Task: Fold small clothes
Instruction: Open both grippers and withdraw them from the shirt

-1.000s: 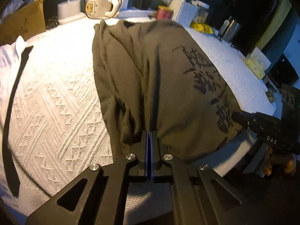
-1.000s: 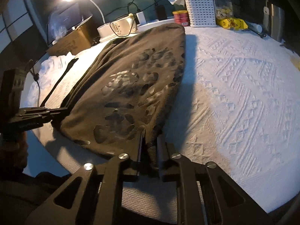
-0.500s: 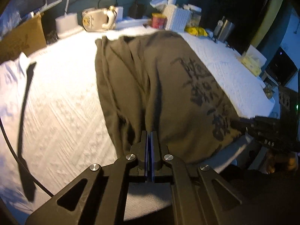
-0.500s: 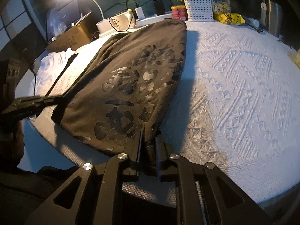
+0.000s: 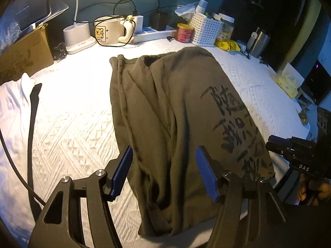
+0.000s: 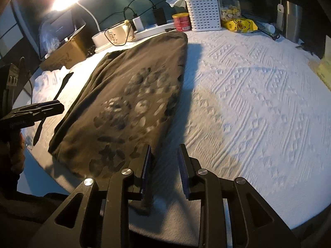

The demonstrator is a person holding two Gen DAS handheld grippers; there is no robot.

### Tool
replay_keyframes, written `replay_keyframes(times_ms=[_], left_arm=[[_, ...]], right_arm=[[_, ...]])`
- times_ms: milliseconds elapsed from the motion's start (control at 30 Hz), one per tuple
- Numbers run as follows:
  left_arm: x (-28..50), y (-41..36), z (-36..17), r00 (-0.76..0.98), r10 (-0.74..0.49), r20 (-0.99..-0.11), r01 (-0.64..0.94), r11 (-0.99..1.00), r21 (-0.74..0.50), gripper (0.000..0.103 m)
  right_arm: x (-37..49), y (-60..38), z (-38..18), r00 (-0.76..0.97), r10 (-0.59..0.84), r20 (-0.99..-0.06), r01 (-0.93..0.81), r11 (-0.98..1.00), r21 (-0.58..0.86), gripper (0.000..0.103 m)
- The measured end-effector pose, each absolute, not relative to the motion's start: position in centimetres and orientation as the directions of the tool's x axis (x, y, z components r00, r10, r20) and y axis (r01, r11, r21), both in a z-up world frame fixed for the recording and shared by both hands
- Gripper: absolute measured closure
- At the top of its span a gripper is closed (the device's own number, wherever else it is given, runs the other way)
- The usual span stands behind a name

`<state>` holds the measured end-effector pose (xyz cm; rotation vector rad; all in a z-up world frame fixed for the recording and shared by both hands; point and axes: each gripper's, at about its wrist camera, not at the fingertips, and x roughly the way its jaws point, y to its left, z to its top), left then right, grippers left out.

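Note:
An olive T-shirt (image 5: 165, 107) with black printed characters lies folded lengthwise on the white textured table cover (image 5: 72, 124). My left gripper (image 5: 164, 173) hovers over the shirt's near hem. Its jaws are opening, and the blue pads (image 5: 122, 171) stand wide apart and clear of the cloth below them. In the right wrist view the shirt (image 6: 132, 103) stretches away to the left. My right gripper (image 6: 164, 169) is at its near right corner, jaws opening, with only a bit of hem beneath the left finger and nothing pressed. Each gripper shows in the other's view, the right (image 5: 289, 150) and the left (image 6: 41, 109).
Along the far edge stand a cardboard box (image 5: 22, 57), a mug (image 5: 107, 31), a power strip (image 5: 153, 35), a red can (image 5: 184, 32), a white basket (image 5: 204, 30), a jar (image 6: 229, 6), a yellow bag (image 6: 240, 25) and a steel cup (image 6: 292, 20). White cloth with a black strap (image 5: 33, 111) lies left.
Both grippers were shut on the shirt's near hem and have now let it go, jaws spreading. Both drew up and back a little; the shirt lies flat.

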<state>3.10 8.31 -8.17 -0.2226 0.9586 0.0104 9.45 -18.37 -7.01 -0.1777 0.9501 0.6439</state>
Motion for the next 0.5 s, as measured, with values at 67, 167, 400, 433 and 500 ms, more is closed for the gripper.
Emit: replay_keyframes(times_ms=[67, 167, 400, 433, 500], left_arm=[[3.6, 8.5, -8.0, 0.582, -0.090, -0.808, -0.111, 0.976, -0.189, 0.040], [4.7, 8.9, -8.1, 0.578, -0.088, -0.811, -0.118, 0.975, -0.190, 0.040], [6.9, 10.2, -8.2, 0.580, -0.091, -0.809, -0.130, 0.971, -0.202, 0.040], [7.2, 10.3, -8.2, 0.581, -0.090, -0.809, -0.130, 0.971, -0.201, 0.040], [7.9, 10.7, -8.3, 0.580, -0.087, -0.810, -0.132, 0.971, -0.199, 0.040]], right_arm=[[10.1, -18.2, -6.9, 0.413, 0.429, -0.803, -0.581, 0.803, 0.130, 0.074], [11.3, -17.8, -6.9, 0.410, 0.420, -0.810, -0.582, 0.804, 0.123, 0.074], [13.8, -17.0, -6.9, 0.413, 0.397, -0.819, -0.574, 0.812, 0.105, 0.074], [14.2, -16.9, -7.0, 0.413, 0.396, -0.820, -0.573, 0.813, 0.104, 0.074], [14.8, -16.7, -7.1, 0.413, 0.397, -0.820, -0.577, 0.811, 0.102, 0.074]])
